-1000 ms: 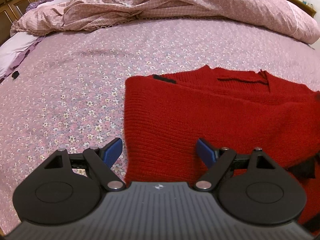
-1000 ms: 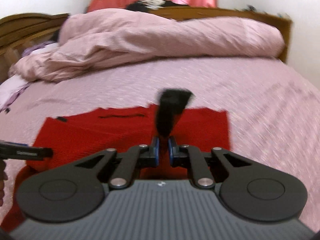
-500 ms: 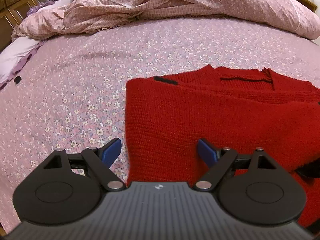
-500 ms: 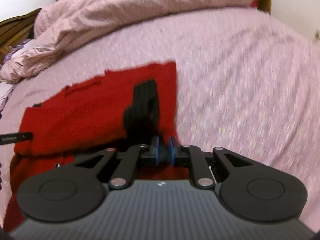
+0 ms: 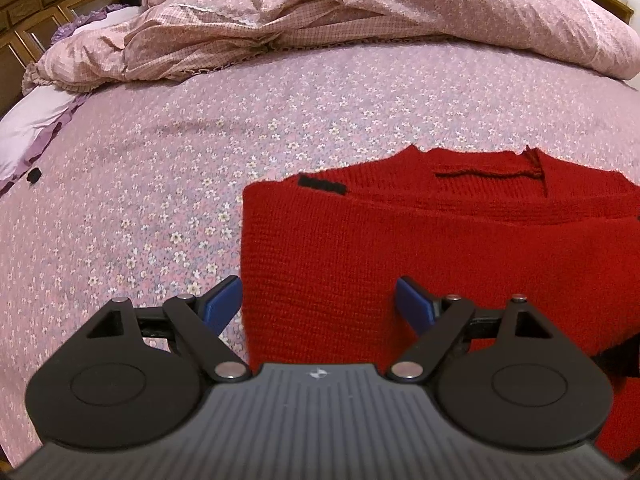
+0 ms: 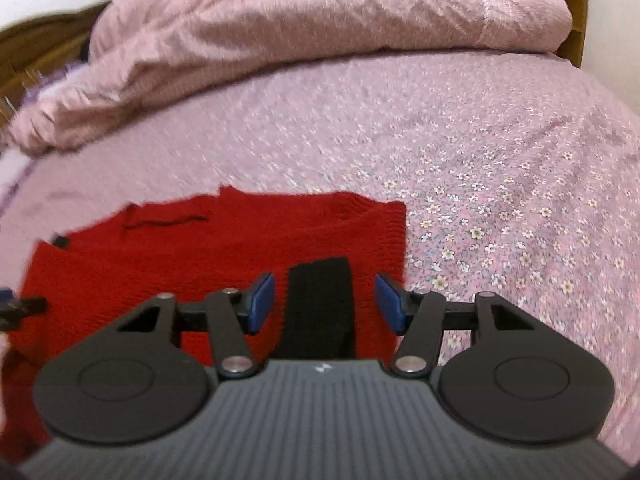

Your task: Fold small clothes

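Red sweater [image 5: 420, 264] lying flat on the floral bedspread [image 5: 160, 184], folded, well short of the far edge where the pink duvet [image 5: 360, 12] is heaped. Left gripper [image 5: 318, 302] spread wide over the sweater's left edge, blue pads clear of the knit, gripping nothing. Right gripper [image 6: 325, 300] just been opening, jaws now parted and released, with the black cuff [image 6: 320, 304] lying loose between them, untouched by either pad, near the sweater's right edge. Right view blurred.
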